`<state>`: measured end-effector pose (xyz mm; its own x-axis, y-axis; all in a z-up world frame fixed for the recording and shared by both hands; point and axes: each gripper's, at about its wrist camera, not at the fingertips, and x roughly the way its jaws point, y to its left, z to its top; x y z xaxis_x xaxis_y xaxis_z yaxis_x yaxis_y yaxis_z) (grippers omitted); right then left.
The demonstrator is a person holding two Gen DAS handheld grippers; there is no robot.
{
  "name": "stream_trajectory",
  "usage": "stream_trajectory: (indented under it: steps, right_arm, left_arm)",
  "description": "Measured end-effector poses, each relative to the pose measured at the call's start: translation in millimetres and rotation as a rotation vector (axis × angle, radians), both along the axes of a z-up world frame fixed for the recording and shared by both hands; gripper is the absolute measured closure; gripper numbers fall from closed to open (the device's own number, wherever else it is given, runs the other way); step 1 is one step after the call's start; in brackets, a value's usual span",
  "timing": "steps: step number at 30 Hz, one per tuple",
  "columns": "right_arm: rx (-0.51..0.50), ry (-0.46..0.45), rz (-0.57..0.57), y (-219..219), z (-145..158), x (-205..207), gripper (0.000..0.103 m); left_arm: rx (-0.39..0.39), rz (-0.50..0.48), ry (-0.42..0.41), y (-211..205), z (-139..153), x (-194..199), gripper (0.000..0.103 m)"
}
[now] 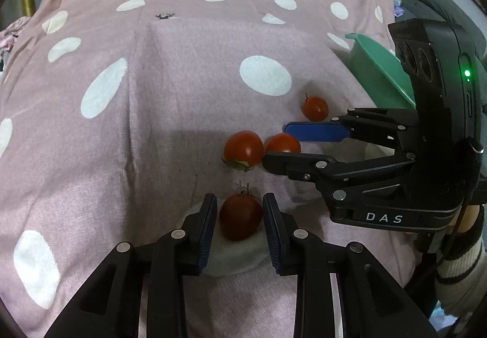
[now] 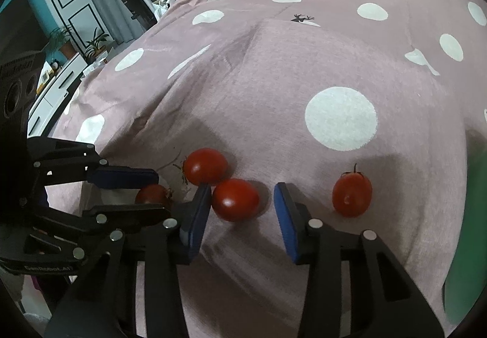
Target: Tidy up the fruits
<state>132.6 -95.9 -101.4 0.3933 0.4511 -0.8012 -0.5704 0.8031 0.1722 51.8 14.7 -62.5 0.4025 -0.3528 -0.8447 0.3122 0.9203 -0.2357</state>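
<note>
Several red tomatoes lie on a pink sheet with white dots [image 1: 182, 79]. My left gripper [image 1: 239, 207] is shut on a dark tomato [image 1: 240, 216], both pads pressing its sides; in the right wrist view the left gripper [image 2: 159, 195] holds this tomato [image 2: 152, 195] at far left. My right gripper [image 2: 242, 201] stands open around a second tomato [image 2: 236, 199], which touches the left pad, with a gap at the right pad. From the left wrist view the right gripper [image 1: 277, 143] straddles that tomato [image 1: 283, 143]. A third tomato [image 1: 243, 149] sits beside it, and a fourth [image 1: 315, 108] lies apart.
A green bowl [image 1: 374, 70] stands at the sheet's right edge, behind the right gripper, and shows as a green blur [image 2: 468, 216]. A striped sleeve [image 1: 456, 274] is at lower right. Beyond the sheet stand a vacuum cleaner [image 2: 134, 0], potted plants [image 2: 64, 39] and a white cabinet [image 2: 57, 88].
</note>
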Motion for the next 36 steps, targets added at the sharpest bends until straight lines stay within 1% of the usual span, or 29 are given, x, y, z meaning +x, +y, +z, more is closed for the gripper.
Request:
stream_trajectory:
  steps: [5,17,29,36]
  right_arm:
    - [0.01,0.001,-0.002,-0.1,-0.7,0.2,0.06]
    - [-0.015,-0.014,-0.004,2.7,-0.8,-1.0,0.065]
    - [-0.023,-0.018,-0.005,4.2,-0.8,-1.0,0.066]
    - [-0.023,-0.018,-0.014,4.3,-0.9,-0.7,0.07]
  left_arm:
    - [0.015,0.011,0.021,0.5,-4.4,7.1,0.074]
    - [0.042,0.004,-0.003,-2.2,-6.8,8.0,0.074]
    - [0.037,0.003,-0.028,-0.5,-6.9,6.6,0.074]
    - [0.013,0.015,-0.039,2.2,-5.8,5.2,0.074]
